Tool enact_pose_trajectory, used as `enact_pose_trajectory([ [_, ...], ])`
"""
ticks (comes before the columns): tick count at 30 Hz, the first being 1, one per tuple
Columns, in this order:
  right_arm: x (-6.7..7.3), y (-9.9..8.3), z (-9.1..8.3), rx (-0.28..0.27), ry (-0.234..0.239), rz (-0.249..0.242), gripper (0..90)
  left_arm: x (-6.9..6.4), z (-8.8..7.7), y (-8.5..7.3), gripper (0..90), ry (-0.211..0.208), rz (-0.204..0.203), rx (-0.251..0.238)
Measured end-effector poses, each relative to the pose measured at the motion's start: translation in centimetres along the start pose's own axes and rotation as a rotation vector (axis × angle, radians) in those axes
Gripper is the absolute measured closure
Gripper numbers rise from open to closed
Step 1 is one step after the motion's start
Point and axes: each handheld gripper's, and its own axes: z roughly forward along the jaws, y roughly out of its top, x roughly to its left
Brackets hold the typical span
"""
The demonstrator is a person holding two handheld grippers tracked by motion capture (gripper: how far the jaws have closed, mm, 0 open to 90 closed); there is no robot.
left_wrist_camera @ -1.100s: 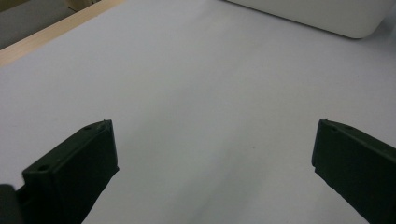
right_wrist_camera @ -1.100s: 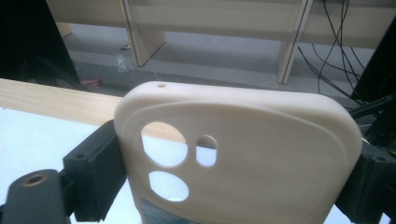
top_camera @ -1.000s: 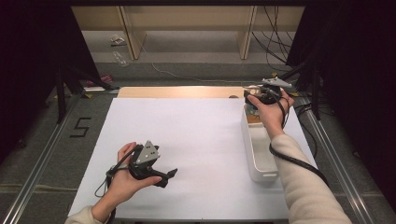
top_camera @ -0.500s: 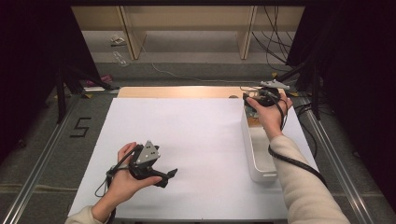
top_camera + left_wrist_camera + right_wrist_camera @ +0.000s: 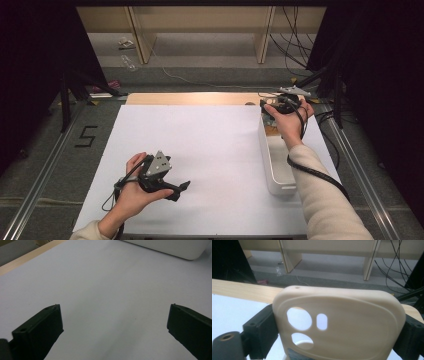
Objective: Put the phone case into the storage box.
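Note:
My right gripper (image 5: 272,104) hovers over the far end of a long white bin (image 5: 274,172) at the table's right side. In the right gripper view, my right gripper (image 5: 337,326) is shut on a cream phone case (image 5: 352,315) with camera cut-outs, held upright between the two jaws. My left gripper (image 5: 181,190) sits low over the white table sheet (image 5: 210,145) near the front left. The left gripper view shows my left gripper (image 5: 113,312) open, its jaws wide apart with bare sheet between them.
Something tan (image 5: 270,131) lies in the bin's far end. A wooden strip (image 5: 190,98) runs along the table's far edge. Shelving legs (image 5: 140,35) and cables (image 5: 292,45) stand on the floor beyond. The bin's corner (image 5: 175,247) lies ahead of the left gripper.

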Motion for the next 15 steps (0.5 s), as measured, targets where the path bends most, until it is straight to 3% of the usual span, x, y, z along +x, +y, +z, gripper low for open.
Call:
enact_pose_trajectory([
  [2,-0.1,0.1,0.0,0.001,0.013,0.012,5.4,0.0,0.0,0.0,0.0,-0.001,0.000,0.001],
  [15,-0.5,1.3,-0.7,-0.064,-0.011,0.021,0.9,-0.1,0.0,0.0,0.0,-0.002,0.000,0.000],
])
